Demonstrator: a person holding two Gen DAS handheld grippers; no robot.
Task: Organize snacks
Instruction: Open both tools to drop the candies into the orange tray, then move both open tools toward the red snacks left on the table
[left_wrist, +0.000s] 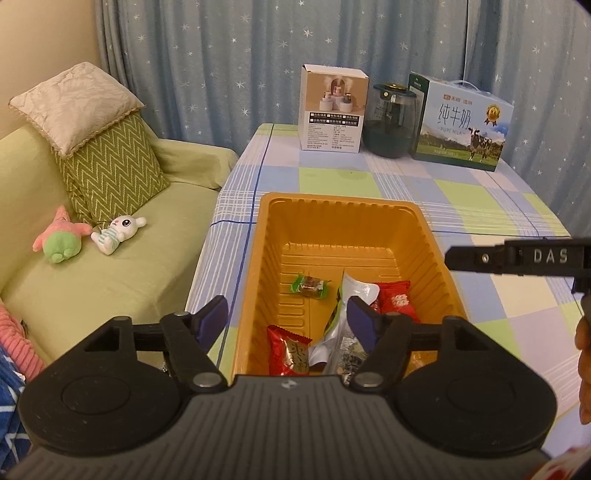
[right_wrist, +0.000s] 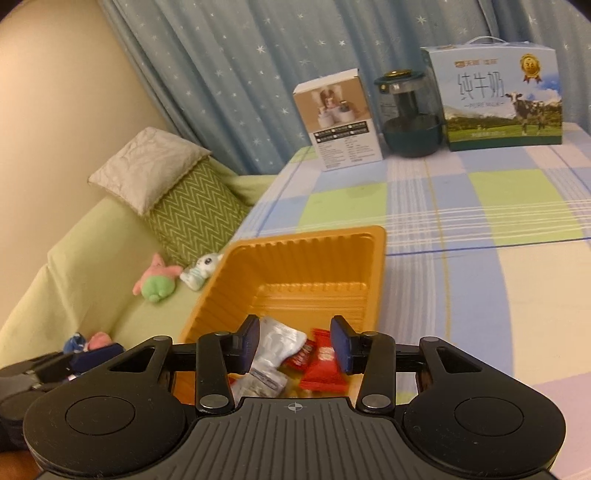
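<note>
Orange ribbed plastic tray (left_wrist: 436, 258) sits frame-centre w/ wrapped snacks (left_wrist: 397, 301) inside. Left gripper (left_wrist: 288, 319) and right gripper (right_wrist: 293, 347) hover above, both spread wide, grasping nothing.

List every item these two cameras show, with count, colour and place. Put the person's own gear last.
Snack tray: one, orange, near edge of the table, by the sofa.
Red snack packets: at least two, in the tray.
Green-wrapped candy: one, on the tray floor.
Silver pouches: at least two, in the tray.
Tablecloth: one, blue, green and white check.
White box: one, far end of the table.
Glass jar: one, dark green lid, between the boxes.
Milk carton: one, blue and green, rightmost.
Sofa: one, light green, left of the table.
Cushions: two, beige atop green zigzag.
Plush toys: two, pink-green and white, on the sofa.
Curtain: blue with stars, behind.
Left claw: open, above the tray.
Right claw: open, above the tray.
</note>
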